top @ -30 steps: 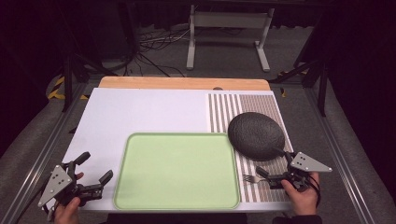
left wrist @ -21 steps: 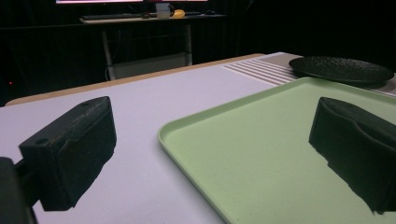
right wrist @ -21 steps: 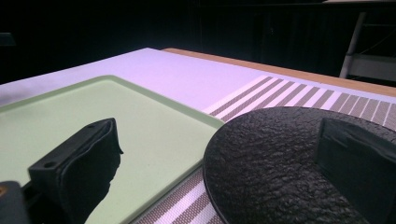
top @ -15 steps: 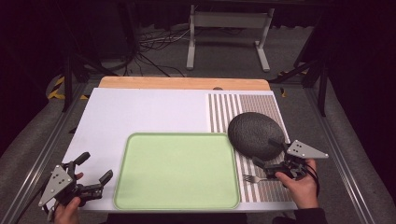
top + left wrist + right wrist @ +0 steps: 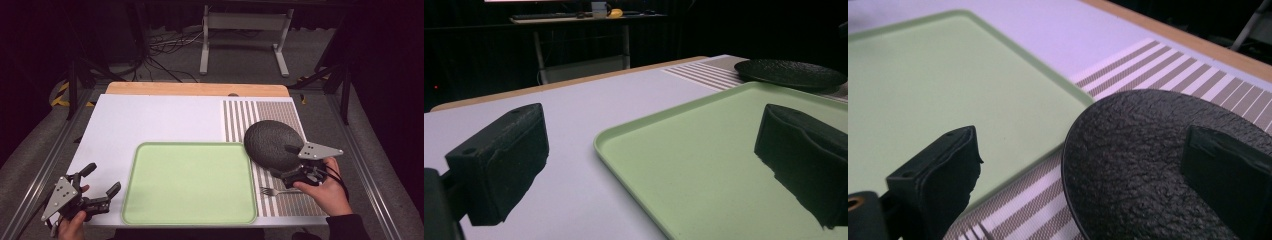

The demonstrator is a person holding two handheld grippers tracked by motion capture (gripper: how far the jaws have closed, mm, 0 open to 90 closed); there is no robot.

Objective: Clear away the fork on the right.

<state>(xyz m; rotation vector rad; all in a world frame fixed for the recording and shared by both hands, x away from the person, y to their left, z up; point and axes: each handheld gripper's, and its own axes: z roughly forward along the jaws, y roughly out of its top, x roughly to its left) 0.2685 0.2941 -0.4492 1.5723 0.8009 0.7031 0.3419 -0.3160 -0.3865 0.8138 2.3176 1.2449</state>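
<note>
A dark textured plate (image 5: 270,142) lies on the striped placemat (image 5: 280,112) at the right, just beside a pale green tray (image 5: 190,182). My right gripper (image 5: 283,161) stands open at the plate's near edge, one jaw above the plate and the other beside the rim. In the right gripper view the plate (image 5: 1148,150) rim runs between the open right gripper (image 5: 1080,180) jaws. My left gripper (image 5: 102,177) is open at the front left, off the tray's left edge. In its own view the left gripper (image 5: 651,165) faces the tray (image 5: 724,140) corner.
A silver fork (image 5: 272,190) lies on the placemat near the front edge, under the right hand. The white table surface (image 5: 160,120) stretches behind the tray to a wooden strip (image 5: 195,89). Metal frame rails run along both table sides.
My right gripper has moved forward and up toward the plate, so its jaws now straddle the near rim. The left gripper has stayed in place.
</note>
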